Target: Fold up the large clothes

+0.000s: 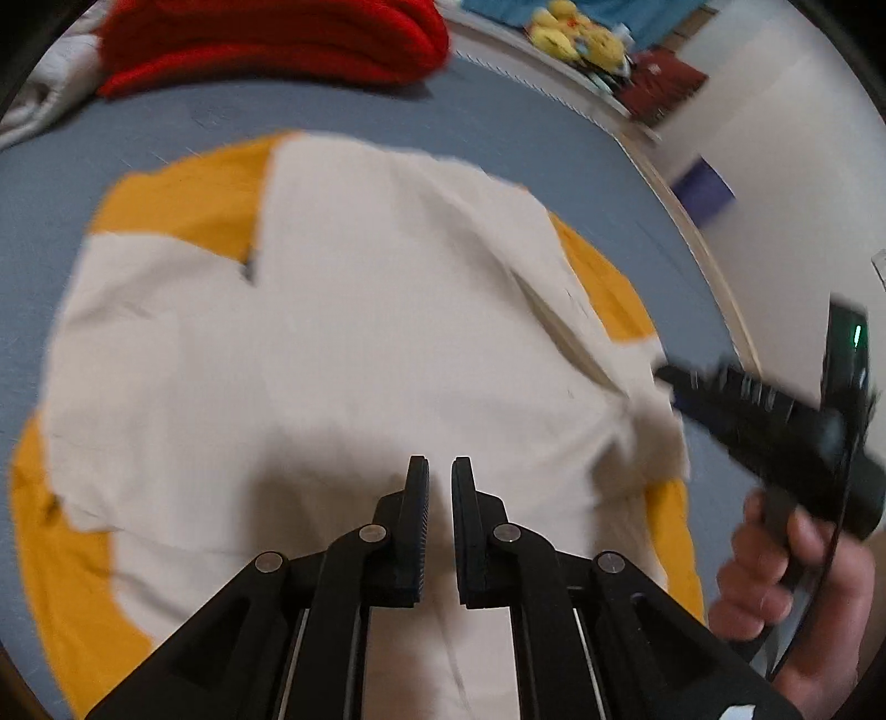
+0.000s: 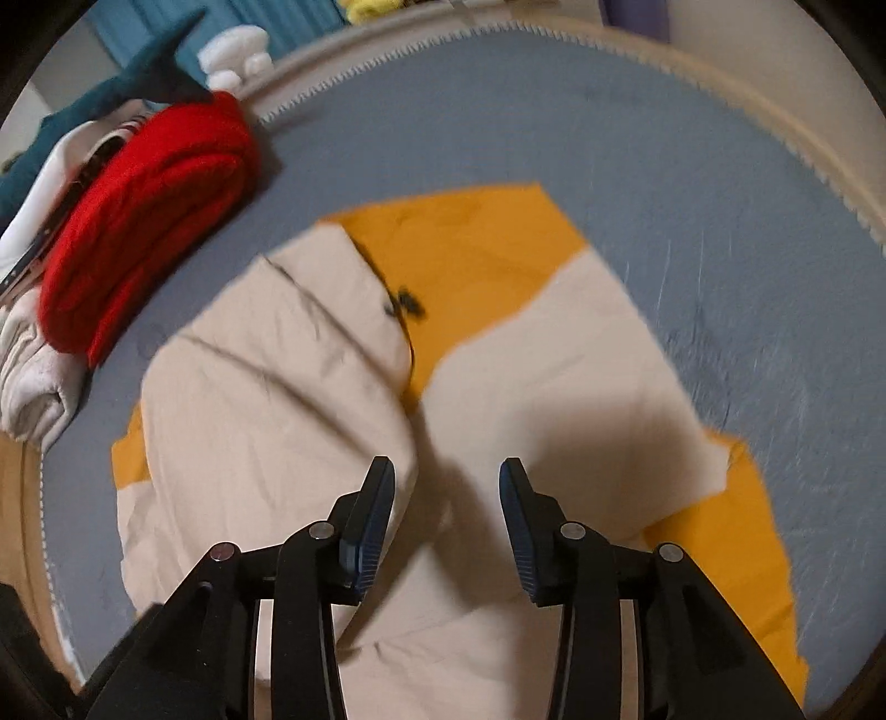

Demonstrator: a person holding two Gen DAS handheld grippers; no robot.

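A large cream and orange garment (image 1: 343,310) lies partly folded on the blue-grey bed; it also shows in the right wrist view (image 2: 288,421). My left gripper (image 1: 440,471) hovers above its cream middle, jaws nearly closed with a narrow gap and nothing between them. My right gripper (image 2: 447,476) is open and empty above the cream fabric, near a fold. The right gripper also shows in the left wrist view (image 1: 720,387), held by a hand at the garment's right edge.
A folded red garment (image 1: 277,39) lies at the far side of the bed, also in the right wrist view (image 2: 149,221), next to a white folded item (image 2: 33,387). Yellow plush toys (image 1: 576,33) sit beyond the bed's edge (image 1: 692,232).
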